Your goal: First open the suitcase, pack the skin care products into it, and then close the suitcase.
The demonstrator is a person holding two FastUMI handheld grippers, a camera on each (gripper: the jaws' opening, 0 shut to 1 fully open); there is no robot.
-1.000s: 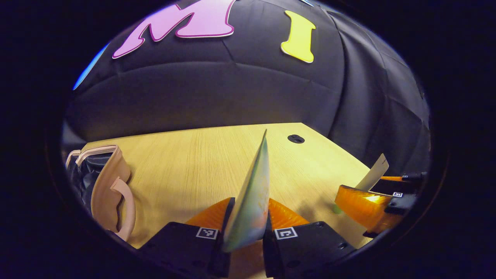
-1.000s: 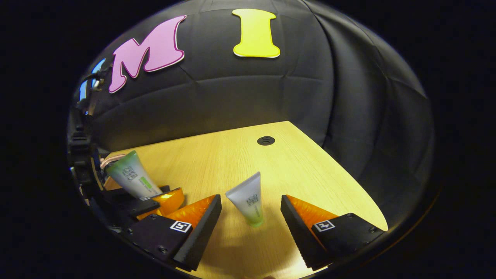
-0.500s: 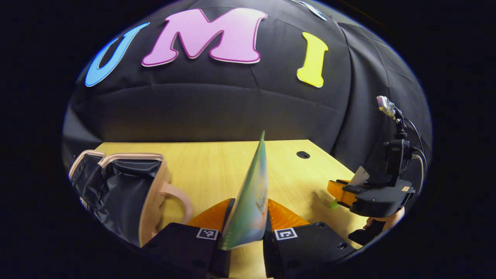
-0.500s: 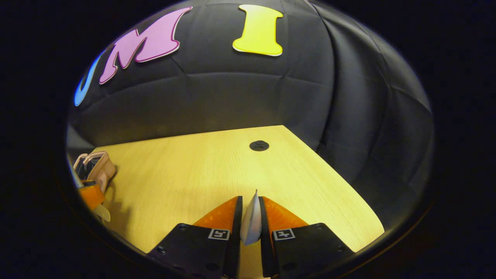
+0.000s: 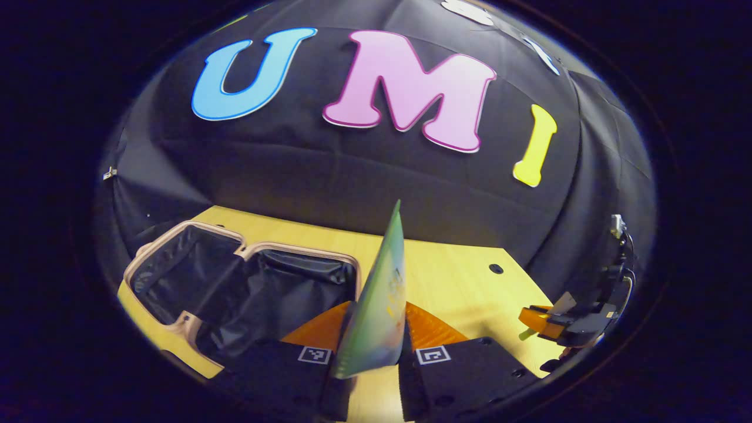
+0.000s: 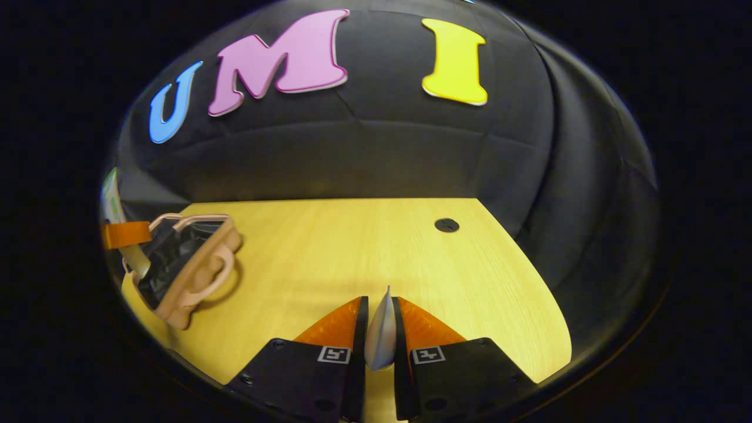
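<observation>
Two tubes are clamped: left gripper (image 5: 376,352) grasps a green tube (image 5: 379,305), print unreadable; right gripper (image 6: 379,346) grasps a white tube (image 6: 380,335). Suitcase (image 6: 188,264) lies open at ten o'clock; table (image 6: 364,252) ahead is bare.

Black gripper (image 5: 376,346) blocks, square tag markers, translucent orange fingers (image 5: 426,332)
</observation>
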